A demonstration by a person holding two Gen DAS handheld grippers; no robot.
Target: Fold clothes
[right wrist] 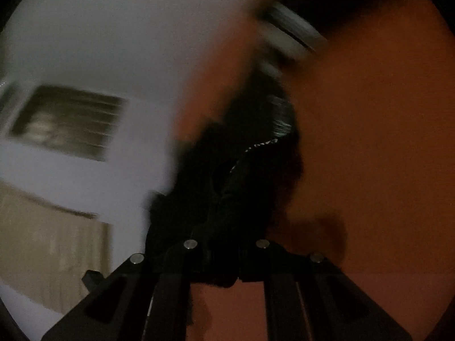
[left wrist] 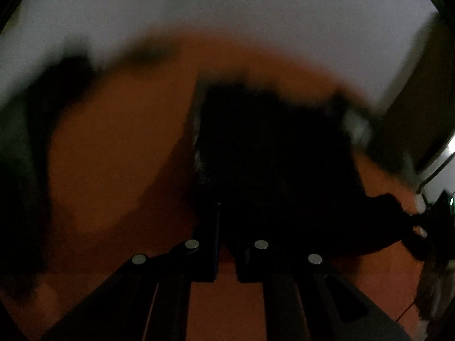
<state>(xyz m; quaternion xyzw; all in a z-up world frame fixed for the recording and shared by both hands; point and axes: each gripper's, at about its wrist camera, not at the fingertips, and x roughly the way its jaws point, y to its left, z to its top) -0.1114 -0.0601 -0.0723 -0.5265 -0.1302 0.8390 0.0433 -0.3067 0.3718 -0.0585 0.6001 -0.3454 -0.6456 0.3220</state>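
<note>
Both views are dim and smeared with blur, so detail is thin. From the left wrist, the left gripper (left wrist: 227,227) has its jaws drawn nearly together, and the black garment (left wrist: 273,147) starts right at the tips; the dark cloth hides whether the pads actually pinch it, so that stays uncertain. The garment spreads away from the gripper over the orange bench (left wrist: 113,147), a broad dark block with a fairly straight left edge, and a lobe of it trails off to the right. Another dark mass (left wrist: 31,153) sits along the left rim, too blurred to name. A pale wall (left wrist: 227,8) rises beyond the far edge.

Over to the right wrist: the right gripper (right wrist: 224,258) is clamped on a bunch of the same black garment (right wrist: 244,176), cloth bulging out between the fingers. A light zigzag line of stitching or zipper (right wrist: 256,147) runs up it. Orange bench (right wrist: 369,142) fills the right side, pale wall (right wrist: 113,28) the left, with a dark framed rectangle (right wrist: 68,122) on it.
</note>
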